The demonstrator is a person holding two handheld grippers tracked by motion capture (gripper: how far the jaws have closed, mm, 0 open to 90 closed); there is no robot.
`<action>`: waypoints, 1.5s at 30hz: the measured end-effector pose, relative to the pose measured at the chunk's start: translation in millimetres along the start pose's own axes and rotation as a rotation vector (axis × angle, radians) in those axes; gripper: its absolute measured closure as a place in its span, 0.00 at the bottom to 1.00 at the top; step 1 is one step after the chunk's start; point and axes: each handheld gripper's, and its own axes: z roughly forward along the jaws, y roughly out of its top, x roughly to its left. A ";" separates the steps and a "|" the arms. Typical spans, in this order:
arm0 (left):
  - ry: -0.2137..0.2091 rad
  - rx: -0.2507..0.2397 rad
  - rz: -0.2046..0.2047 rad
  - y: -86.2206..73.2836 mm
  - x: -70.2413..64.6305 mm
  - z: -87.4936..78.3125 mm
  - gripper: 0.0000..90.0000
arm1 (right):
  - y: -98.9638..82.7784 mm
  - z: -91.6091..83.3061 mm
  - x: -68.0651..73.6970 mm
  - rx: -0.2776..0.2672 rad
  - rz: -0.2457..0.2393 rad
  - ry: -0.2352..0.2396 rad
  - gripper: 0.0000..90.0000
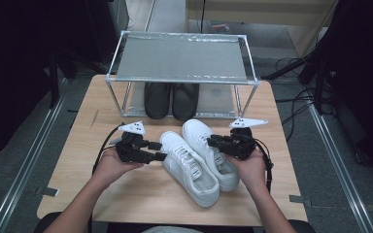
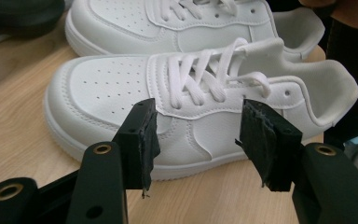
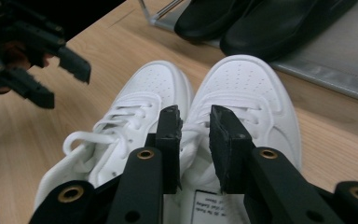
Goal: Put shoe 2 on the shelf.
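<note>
Two white lace-up sneakers lie side by side on the wooden table, toes pointing away from me: the left sneaker and the right sneaker. My left gripper is open just left of the left sneaker, its jaws wide apart and level with the shoe's side, with nothing between them. My right gripper hovers at the right sneaker's collar. Its jaws stand a narrow gap apart and press on nothing. The left gripper also shows in the right gripper view, at the upper left.
A metal two-tier shoe rack stands at the far side of the table. A pair of black shoes sits on its lower shelf. Cables run along the floor to the right.
</note>
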 end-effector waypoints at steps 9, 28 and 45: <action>0.022 -0.007 -0.002 4.8 7.2 -6.3 0.50 | -10.9 -7.8 23.1 -0.006 -0.028 0.017 0.76; 0.046 -0.014 0.008 14.3 20.9 -9.1 0.50 | -29.2 -7.4 49.3 -0.004 -0.035 -0.001 0.58; 0.047 -0.021 0.008 17.9 25.0 -9.5 0.50 | -36.1 -8.6 44.4 0.019 -0.030 -0.090 0.50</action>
